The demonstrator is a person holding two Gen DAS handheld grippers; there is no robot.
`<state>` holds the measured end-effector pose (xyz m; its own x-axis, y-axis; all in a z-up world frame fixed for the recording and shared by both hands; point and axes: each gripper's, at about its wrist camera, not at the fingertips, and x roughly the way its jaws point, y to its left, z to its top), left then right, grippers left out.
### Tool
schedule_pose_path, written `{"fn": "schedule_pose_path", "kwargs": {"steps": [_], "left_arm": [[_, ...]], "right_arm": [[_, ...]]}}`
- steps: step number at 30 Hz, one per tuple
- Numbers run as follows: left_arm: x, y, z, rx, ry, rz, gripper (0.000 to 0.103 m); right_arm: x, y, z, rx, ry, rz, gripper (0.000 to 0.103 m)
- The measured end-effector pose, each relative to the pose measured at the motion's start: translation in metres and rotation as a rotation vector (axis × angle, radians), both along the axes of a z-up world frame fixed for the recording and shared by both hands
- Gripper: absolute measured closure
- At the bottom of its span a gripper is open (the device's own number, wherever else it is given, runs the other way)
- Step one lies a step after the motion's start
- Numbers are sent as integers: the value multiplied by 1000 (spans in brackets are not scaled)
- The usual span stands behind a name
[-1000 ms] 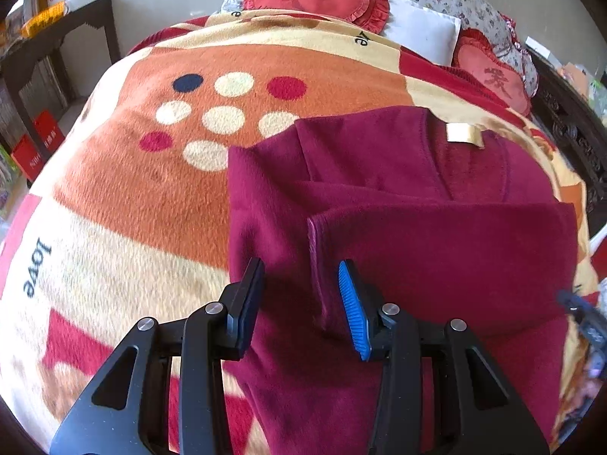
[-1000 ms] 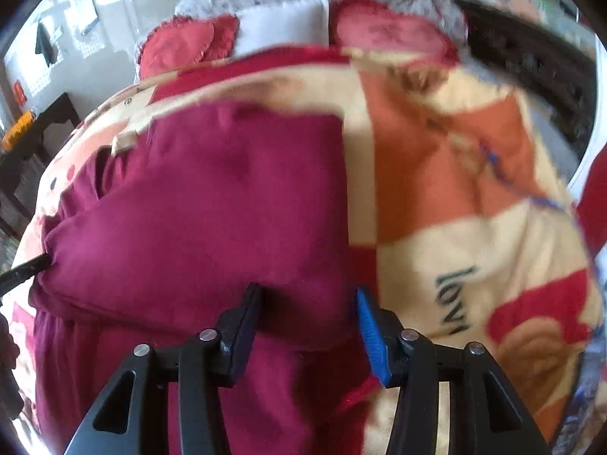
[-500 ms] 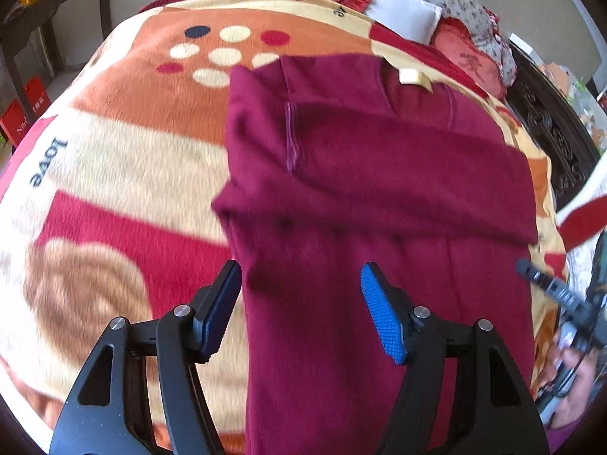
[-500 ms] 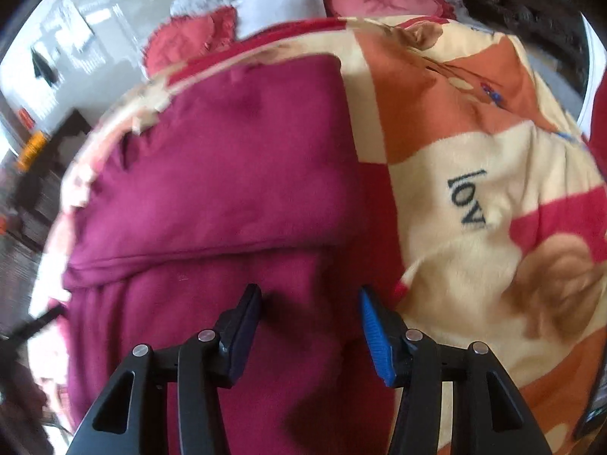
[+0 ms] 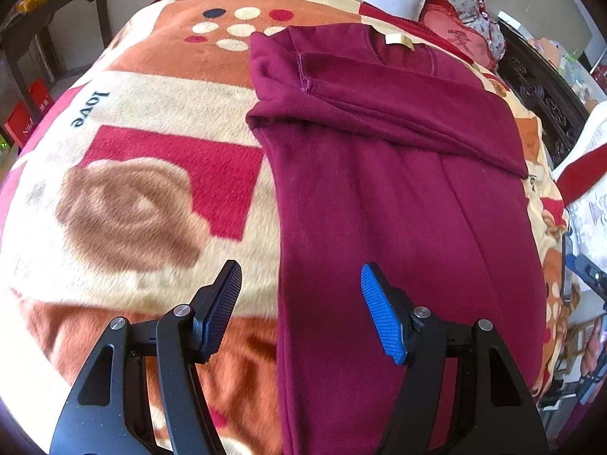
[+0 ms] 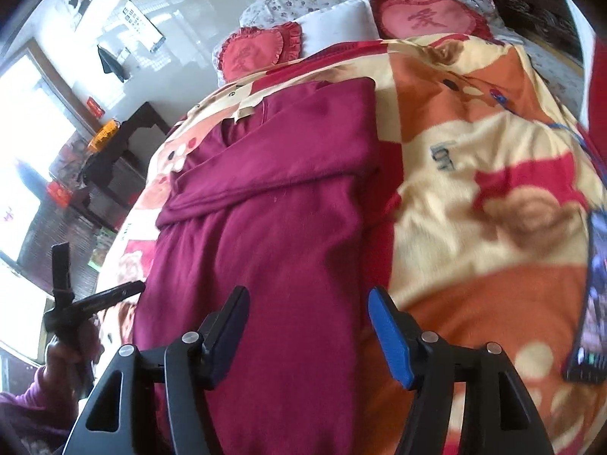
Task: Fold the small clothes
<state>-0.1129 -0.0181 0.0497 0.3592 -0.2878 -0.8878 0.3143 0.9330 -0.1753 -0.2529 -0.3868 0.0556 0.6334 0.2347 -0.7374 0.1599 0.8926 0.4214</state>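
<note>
On the blanket (image 5: 159, 174) lies one maroon top (image 5: 398, 197), neck label toward the pillows, its sleeves folded across the chest in a band while the long body below remains unfolded. A second ago your two grippers stood up at that band; now both views sit lower, near the hem end, and both sets of jaws have just been opening. Your left gripper (image 5: 301, 305) stands spread over the top's left edge, nothing between the pads; your right gripper (image 6: 309, 326) stands spread over its right edge, likewise empty. Read this as the sleeve fold released and finished, with the lengthwise fold, hem up toward the neck, judged to be next. Count: one top, one blanket, two grippers, two red heart cushions (image 6: 428, 17), one white pillow (image 6: 337, 26) between them, one phone (image 6: 592, 295) well apart near the blanket's right edge.
</note>
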Motion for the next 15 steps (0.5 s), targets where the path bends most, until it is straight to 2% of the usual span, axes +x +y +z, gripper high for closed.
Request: {"fn": "schedule_pose_path", "kwargs": {"steps": [5, 11, 15], "left_arm": [[-20, 5, -1, 25, -9, -27, 37], [-35, 8, -6, 50, -5, -37, 37], [-42, 9, -6, 48, -13, -37, 37]], "right_arm": [[-28, 11, -13, -7, 35, 9, 37], [-37, 30, -46, -16, 106, 30, 37], [-38, 36, -58, -11, 108, 9, 37]]}}
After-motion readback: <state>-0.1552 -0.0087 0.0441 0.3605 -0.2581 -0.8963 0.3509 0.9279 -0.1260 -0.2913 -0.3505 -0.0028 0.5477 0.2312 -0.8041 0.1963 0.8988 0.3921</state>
